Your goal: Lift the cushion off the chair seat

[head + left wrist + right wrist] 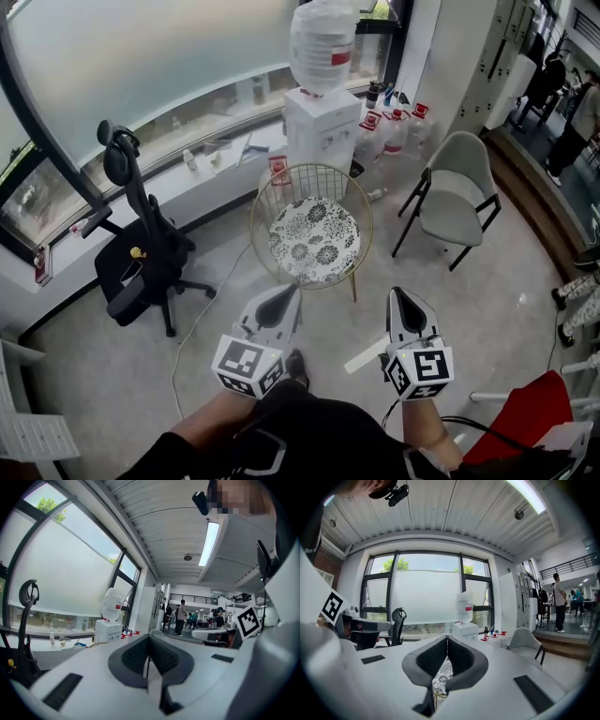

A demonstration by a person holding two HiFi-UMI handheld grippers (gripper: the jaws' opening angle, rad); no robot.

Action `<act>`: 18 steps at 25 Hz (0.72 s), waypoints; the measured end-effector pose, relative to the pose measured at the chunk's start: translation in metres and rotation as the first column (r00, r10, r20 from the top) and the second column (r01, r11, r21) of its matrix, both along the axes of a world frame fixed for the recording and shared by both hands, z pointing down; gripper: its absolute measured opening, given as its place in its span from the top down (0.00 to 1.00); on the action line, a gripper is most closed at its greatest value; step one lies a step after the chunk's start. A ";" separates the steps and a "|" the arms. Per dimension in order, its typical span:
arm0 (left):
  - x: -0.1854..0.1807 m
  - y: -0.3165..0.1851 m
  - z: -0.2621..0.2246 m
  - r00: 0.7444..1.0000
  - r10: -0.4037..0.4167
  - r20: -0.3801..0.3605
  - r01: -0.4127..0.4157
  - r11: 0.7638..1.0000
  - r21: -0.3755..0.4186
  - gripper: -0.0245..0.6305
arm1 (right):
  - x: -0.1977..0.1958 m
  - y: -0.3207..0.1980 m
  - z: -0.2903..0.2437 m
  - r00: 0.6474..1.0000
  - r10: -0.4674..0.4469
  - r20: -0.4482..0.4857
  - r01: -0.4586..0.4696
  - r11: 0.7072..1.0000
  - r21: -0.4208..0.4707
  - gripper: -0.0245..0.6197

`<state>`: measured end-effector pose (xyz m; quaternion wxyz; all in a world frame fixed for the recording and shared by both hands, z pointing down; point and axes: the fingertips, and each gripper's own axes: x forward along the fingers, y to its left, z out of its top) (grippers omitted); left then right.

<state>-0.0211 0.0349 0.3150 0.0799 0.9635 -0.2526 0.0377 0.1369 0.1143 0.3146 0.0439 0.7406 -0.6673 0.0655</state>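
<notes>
A round cushion [313, 238] with a black-and-white flower print lies on the seat of a gold wire chair [265, 200] in the middle of the head view. Both grippers are held short of the chair, over the floor. My left gripper [287, 294] is shut and empty, its tip just off the chair's near rim. The right gripper [400, 295] is also shut and empty, to the right of the chair's front leg. In the right gripper view a strip of the patterned cushion [441, 674] shows below the closed jaws [447, 641]. The left gripper view shows only its closed jaws [149, 639] and the room beyond.
A black office chair [141, 253] stands to the left and a grey shell chair [455, 197] to the right. Behind the wire chair is a white water dispenser [321, 122] with bottles [394, 127] beside it. A red seat [525, 417] is at bottom right. People stand in the far room.
</notes>
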 end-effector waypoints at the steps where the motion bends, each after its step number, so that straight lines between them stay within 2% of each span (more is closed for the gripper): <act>1: 0.000 -0.009 0.000 1.000 -0.002 0.002 0.002 1.000 -0.003 0.95 | -0.001 -0.010 0.000 1.000 -0.014 -0.007 0.014 1.000 -0.005 0.95; 4: -0.001 -0.038 0.003 1.000 -0.014 0.001 0.014 1.000 -0.025 0.95 | -0.004 -0.038 0.000 0.999 -0.034 -0.018 0.034 0.999 -0.025 0.95; 8: 0.000 -0.068 0.000 0.999 -0.032 0.012 0.032 0.999 -0.014 0.95 | 0.010 -0.071 0.002 1.000 0.005 -0.014 -0.006 0.998 -0.067 0.95; 18: -0.003 -0.132 0.005 0.998 -0.063 0.001 0.063 0.998 -0.027 0.95 | 0.018 -0.147 -0.003 0.999 -0.035 -0.016 0.034 0.997 -0.063 0.95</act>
